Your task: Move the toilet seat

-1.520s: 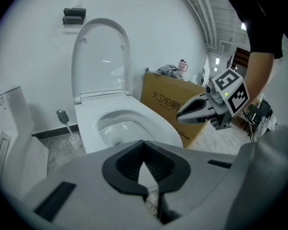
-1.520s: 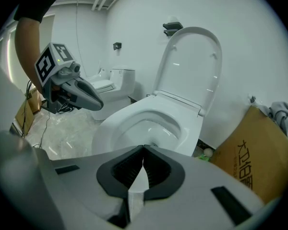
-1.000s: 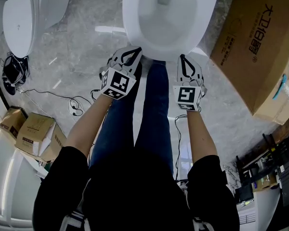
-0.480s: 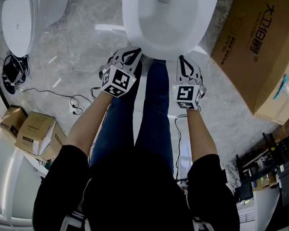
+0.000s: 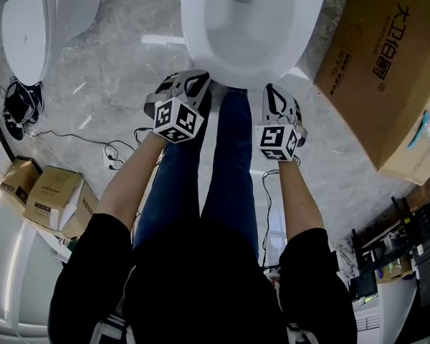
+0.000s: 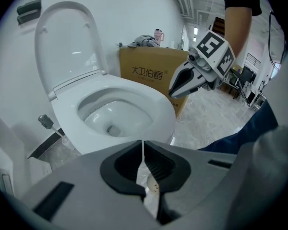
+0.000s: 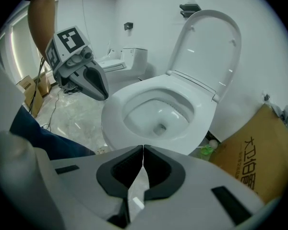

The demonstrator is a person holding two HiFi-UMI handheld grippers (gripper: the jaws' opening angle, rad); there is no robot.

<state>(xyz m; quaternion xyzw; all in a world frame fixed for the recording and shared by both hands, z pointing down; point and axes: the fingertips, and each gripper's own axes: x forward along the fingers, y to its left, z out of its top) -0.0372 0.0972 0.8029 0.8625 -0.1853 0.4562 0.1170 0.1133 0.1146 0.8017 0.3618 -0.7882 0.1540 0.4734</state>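
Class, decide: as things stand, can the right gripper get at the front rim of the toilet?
Probably yes. The right gripper, jaws shut, hovers just short of the front rim of the toilet, with nothing between them; the box stands off to the side.

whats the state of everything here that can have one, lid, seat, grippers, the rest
toilet lid, raised, standing up at the back
toilet seat, down flat, not lifted
left gripper, shut, nothing between its jaws
right gripper, shut, nothing between its jaws
second toilet, lid down
cardboard box, closed as far as it shows
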